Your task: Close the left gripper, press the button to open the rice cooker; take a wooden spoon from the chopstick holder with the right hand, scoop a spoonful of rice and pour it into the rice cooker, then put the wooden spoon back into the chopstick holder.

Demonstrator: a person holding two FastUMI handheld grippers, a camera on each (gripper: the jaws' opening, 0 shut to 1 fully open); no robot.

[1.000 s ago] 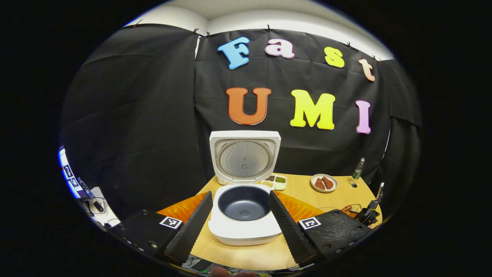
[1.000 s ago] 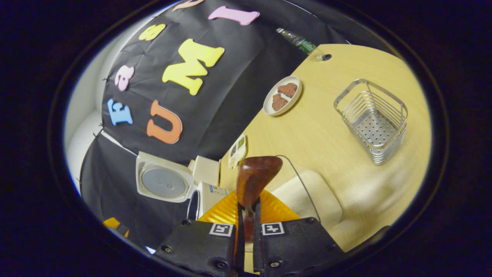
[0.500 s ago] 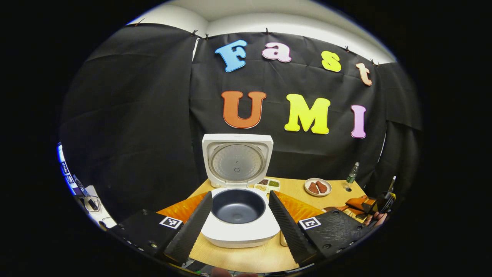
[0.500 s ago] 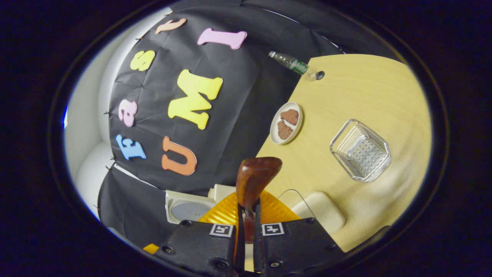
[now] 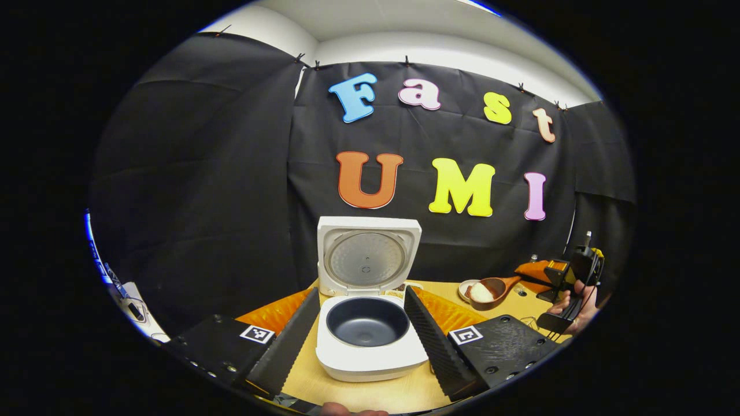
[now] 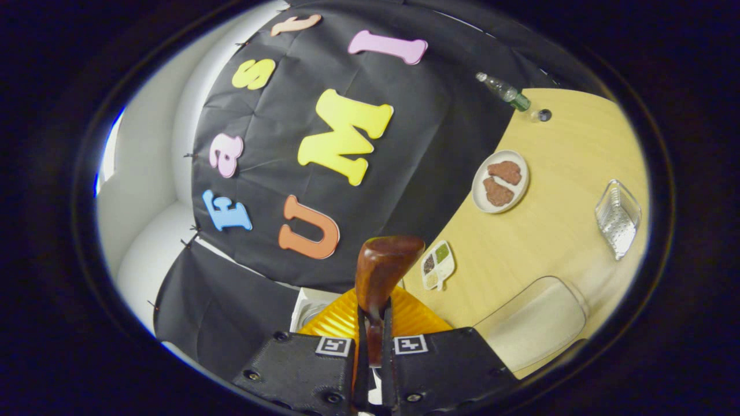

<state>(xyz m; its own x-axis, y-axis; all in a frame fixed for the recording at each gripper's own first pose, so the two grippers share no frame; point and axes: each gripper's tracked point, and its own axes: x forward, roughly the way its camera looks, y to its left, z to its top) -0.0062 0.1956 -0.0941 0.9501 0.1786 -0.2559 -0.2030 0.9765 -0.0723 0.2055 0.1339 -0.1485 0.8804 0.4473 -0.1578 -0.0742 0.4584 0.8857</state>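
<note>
The white rice cooker stands open on the table, lid upright and dark pot bare. My left gripper hangs open in front of it, fingers spread to either side of the pot. At the right, a hand holds my right gripper, and the wooden spoon carries white rice above the table. In the right gripper view, my right gripper is shut on the wooden spoon. A corner of the rice cooker shows below the spoon. The metal chopstick holder stands far right.
A clear container of rice sits near my right gripper. On the wooden table are a plate of brown pieces, a small divided dish and a green bottle at the back edge.
My right gripper has risen with the spoon, now loaded with rice, and swung leftward toward the cooker; the chopstick holder slid away to the right. The left gripper stays open, barely moved.
</note>
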